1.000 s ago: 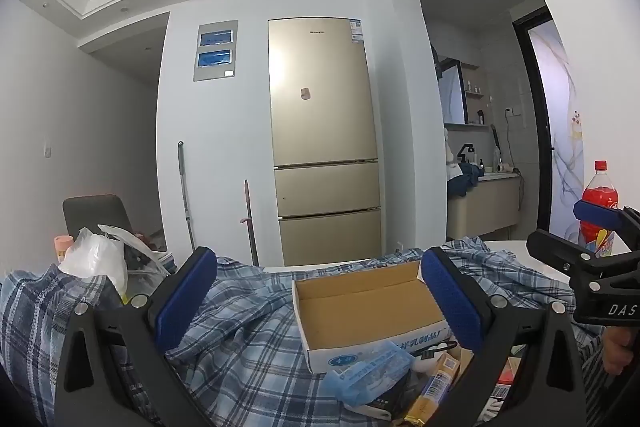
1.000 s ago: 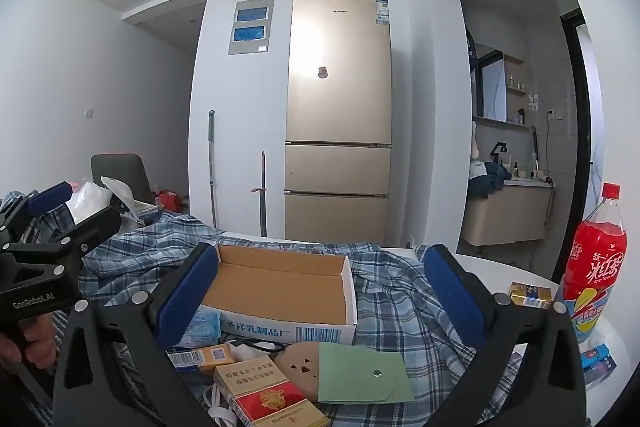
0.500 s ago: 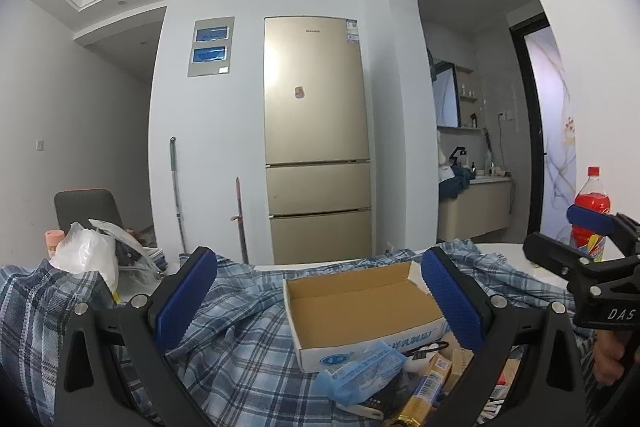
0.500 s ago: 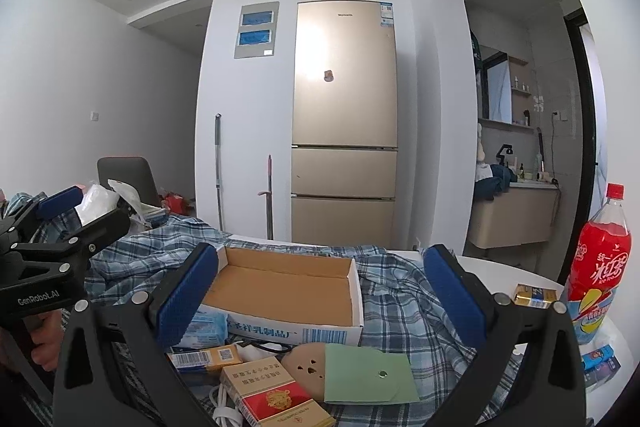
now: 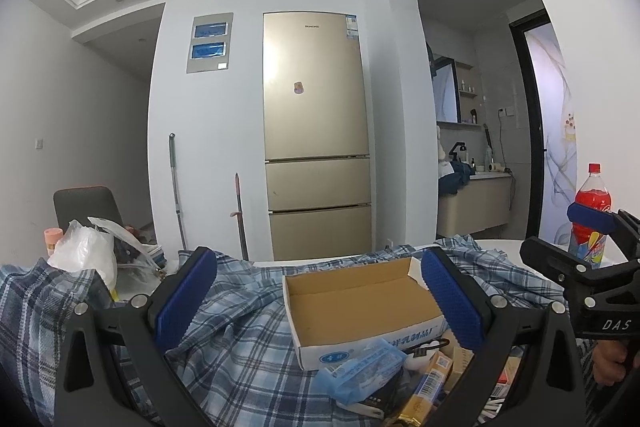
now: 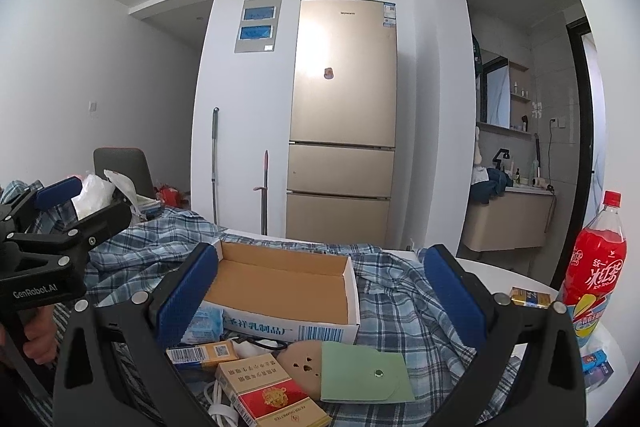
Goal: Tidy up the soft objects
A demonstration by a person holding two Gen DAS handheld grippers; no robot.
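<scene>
Left gripper (image 5: pixel 320 297) and right gripper (image 6: pixel 324 293): jaws wide apart, ribbed blue pads, gripping nothing. Crumpled plaid shirt (image 5: pixel 240 339) drapes the table under a rectangular open cardboard box (image 6: pixel 284 291). Only the right view shows the green envelope (image 6: pixel 364 373) and red cigarette pack (image 6: pixel 272 397).

White walls, gold fridge (image 5: pixel 316 131) — arched bathroom alcove (image 5: pixel 472 163) beside it

The blue-and-white plaid cloth shirt (image 5: pixel 224 351) looks soft and matt; the open brown-lined cardboard box (image 6: pixel 280 291) matt; the tall gold fridge (image 6: pixel 344 115) glossy.
</scene>
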